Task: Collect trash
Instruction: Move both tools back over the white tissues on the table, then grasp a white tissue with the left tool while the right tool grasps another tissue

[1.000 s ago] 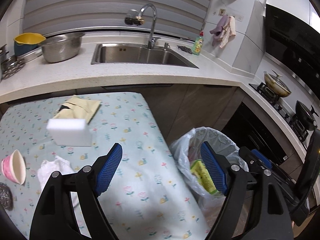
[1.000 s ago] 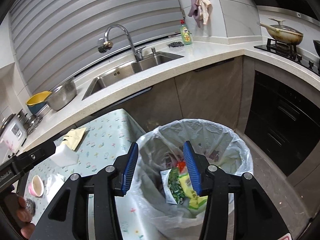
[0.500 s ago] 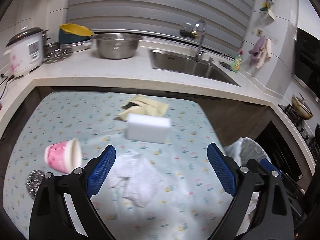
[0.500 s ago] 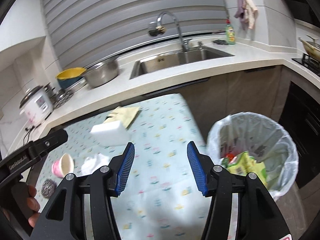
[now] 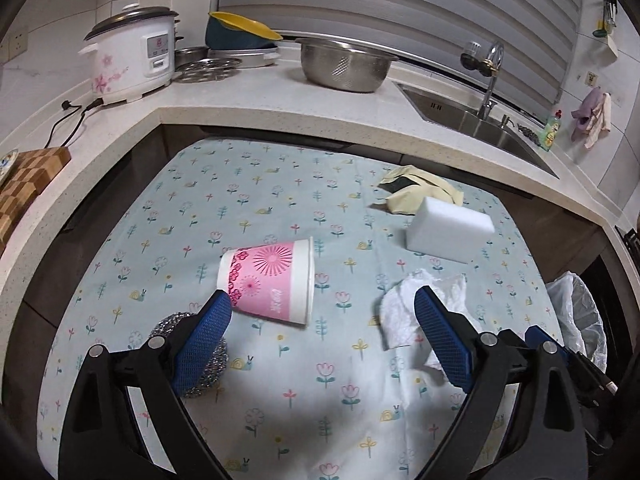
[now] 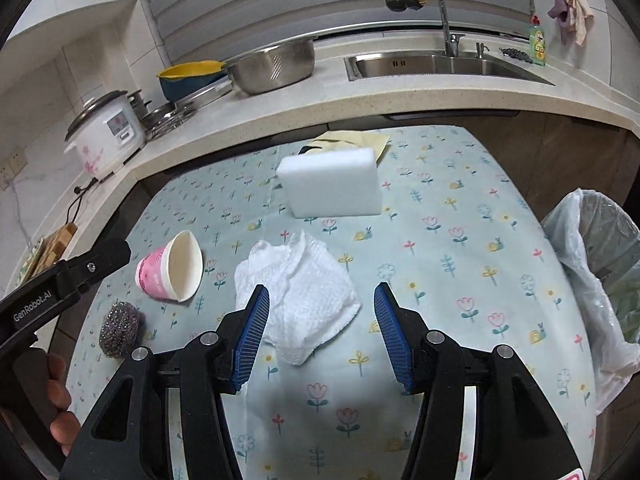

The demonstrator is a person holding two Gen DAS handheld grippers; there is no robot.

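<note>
In the left wrist view, the left gripper (image 5: 322, 338) hangs above the table (image 5: 280, 380) with its flowered cloth, and its jaws stand wide apart, holding nothing. A second ago this view showed the sink and the trash bin between the blue pads; now it has swung over the table. Between the pads lies a pink paper cup (image 5: 269, 280) on its side, not touched by them. A steel scrubber (image 5: 192, 344) lies under the left pad, and a crumpled white tissue (image 5: 416, 308) lies beside the right pad. Farther back are a white sponge block (image 5: 448, 232) and a yellow wrapper (image 5: 420, 188). Only the edge of the trash bin (image 5: 576, 320) shows at the right.

In the right wrist view, the right gripper (image 6: 320, 332) has also come away from the bin, which a second ago filled its middle. Its jaws are released, half open, and grasp nothing. The white tissue (image 6: 304, 288) lies on the cloth between them, near the left pad. The cup (image 6: 172, 270) and the scrubber (image 6: 120, 328) lie to the left, the sponge block (image 6: 332, 184) behind, and the lined bin (image 6: 600, 260) stands at the right edge of the table. A hand (image 6: 60, 408) holds the left gripper's handle at the lower left.
</note>
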